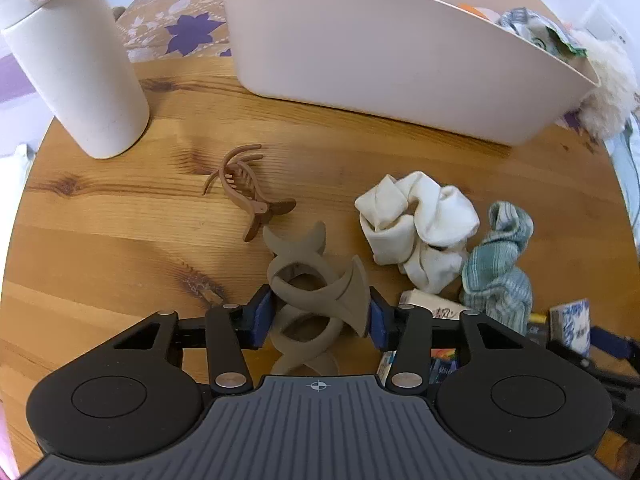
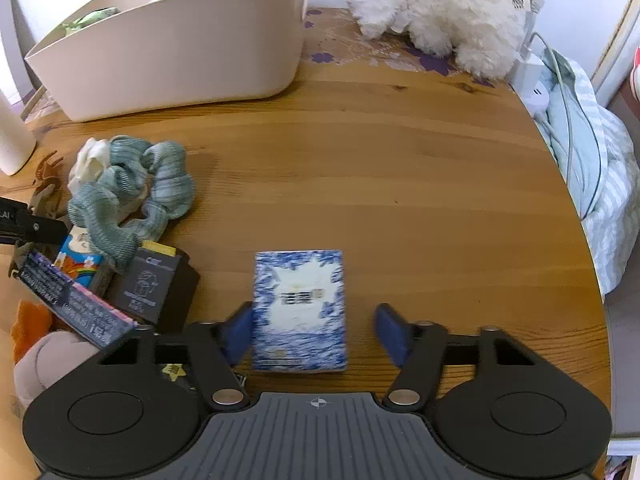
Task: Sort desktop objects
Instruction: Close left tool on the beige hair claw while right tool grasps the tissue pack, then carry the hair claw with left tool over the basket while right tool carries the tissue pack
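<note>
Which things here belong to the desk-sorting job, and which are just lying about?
Part of the job:
- olive twisted plastic hair clip in the left claw
- blue-and-white printed packet between the right claw fingers
- cream plastic storage bin

Lying about:
- white fluffy plush toy
- white insulated bottle

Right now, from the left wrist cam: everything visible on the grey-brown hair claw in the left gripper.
The grey-brown hair claw is a large matte piece, plastic by its look, made of curved crossing bands with open loops and flared pointed tips. It sits between the blue pads of the left gripper, which touch both its sides. Its far tip lies close to the smaller brown claw clip; whether they touch is unclear. Its lower loops pass behind the gripper body. Whether it rests on the wooden table or is lifted, I cannot tell.
</note>
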Available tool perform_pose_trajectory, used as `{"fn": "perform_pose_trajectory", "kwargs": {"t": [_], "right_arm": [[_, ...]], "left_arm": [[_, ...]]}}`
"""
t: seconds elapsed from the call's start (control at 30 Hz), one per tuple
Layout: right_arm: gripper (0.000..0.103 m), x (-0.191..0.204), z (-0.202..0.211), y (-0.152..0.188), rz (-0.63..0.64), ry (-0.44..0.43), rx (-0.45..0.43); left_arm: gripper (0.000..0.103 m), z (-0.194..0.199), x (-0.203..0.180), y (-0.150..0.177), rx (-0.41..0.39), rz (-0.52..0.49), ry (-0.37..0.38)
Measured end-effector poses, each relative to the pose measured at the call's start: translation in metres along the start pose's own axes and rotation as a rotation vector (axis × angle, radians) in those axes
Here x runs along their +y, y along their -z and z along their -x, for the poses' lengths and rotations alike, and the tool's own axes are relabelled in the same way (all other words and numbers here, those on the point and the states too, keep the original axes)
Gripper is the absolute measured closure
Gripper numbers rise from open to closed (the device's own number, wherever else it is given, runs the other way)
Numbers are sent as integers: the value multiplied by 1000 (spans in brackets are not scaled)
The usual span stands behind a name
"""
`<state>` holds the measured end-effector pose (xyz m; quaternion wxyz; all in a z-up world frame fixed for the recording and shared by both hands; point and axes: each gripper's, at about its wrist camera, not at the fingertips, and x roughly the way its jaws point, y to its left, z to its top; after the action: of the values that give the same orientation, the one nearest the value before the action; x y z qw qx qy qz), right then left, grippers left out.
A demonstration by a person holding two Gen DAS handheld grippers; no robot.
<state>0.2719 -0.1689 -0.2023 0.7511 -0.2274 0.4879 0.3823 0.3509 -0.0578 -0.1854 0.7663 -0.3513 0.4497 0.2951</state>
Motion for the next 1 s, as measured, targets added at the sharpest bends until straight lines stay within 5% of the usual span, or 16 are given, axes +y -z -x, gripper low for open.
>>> {"fn": "perform_pose_trajectory", "kwargs": {"t": [0.43,0.6,1.0], "right_arm": [[61,-23,18,0,-69,-75,7],[61,-39,34,-11,-90,-84,-33],[61,-60,79,-58,-121,-147,-140]], "left_arm": [[55,29,27,11,-27,-36,58],[55,49,37,10,-60,-89,59],[55,99,49,-17,-171,-42,136]]}}
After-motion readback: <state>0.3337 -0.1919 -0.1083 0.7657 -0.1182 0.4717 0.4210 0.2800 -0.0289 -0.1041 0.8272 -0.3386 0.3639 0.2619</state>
